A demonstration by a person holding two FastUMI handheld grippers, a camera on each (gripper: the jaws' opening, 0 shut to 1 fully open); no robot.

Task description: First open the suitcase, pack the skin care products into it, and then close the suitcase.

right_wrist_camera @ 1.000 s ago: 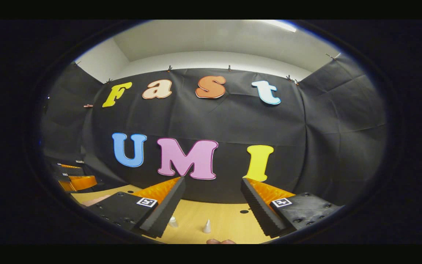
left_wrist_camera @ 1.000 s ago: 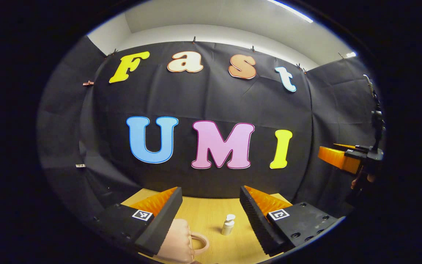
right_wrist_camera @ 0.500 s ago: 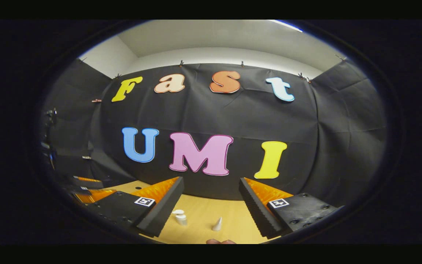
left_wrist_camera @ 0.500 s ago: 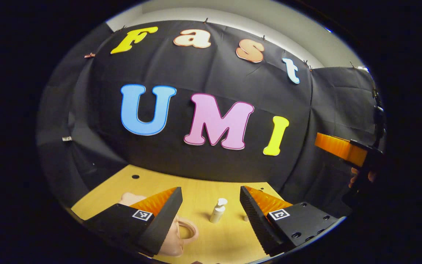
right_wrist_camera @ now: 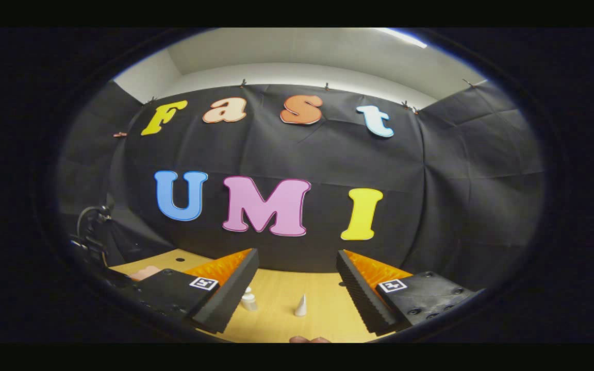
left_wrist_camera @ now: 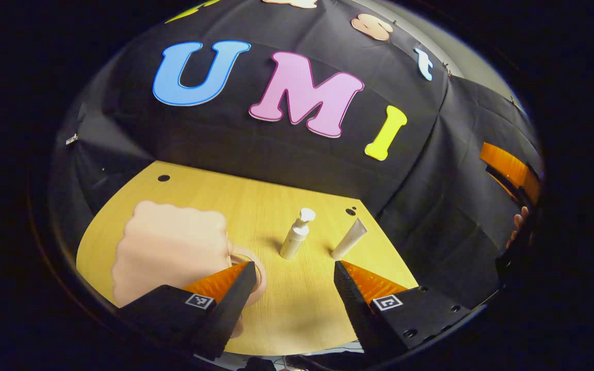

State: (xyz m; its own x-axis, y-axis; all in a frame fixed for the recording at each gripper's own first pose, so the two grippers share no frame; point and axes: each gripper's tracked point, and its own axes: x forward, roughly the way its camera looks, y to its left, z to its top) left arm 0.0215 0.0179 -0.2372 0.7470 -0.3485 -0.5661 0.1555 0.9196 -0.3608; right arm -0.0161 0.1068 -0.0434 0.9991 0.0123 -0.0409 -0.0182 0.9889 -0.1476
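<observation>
A pale pink suitcase lies shut on the wooden table, its loop handle toward the middle. A white pump bottle stands to the right of it, and a white tube leans beside the bottle. My left gripper hovers open above the table's near edge, one finger over the handle. My right gripper is open and empty, facing the pump bottle and the tube. A sliver of the suitcase shows at the left of the right gripper view.
The table has small round holes near its back edge. Black cloth walls close it in behind and to the right. The right gripper with a hand holding it shows at the far right of the left gripper view.
The left gripper has tipped downward, so the whole suitcase, bottle and tube now lie below it. The right gripper has only shifted slightly.
</observation>
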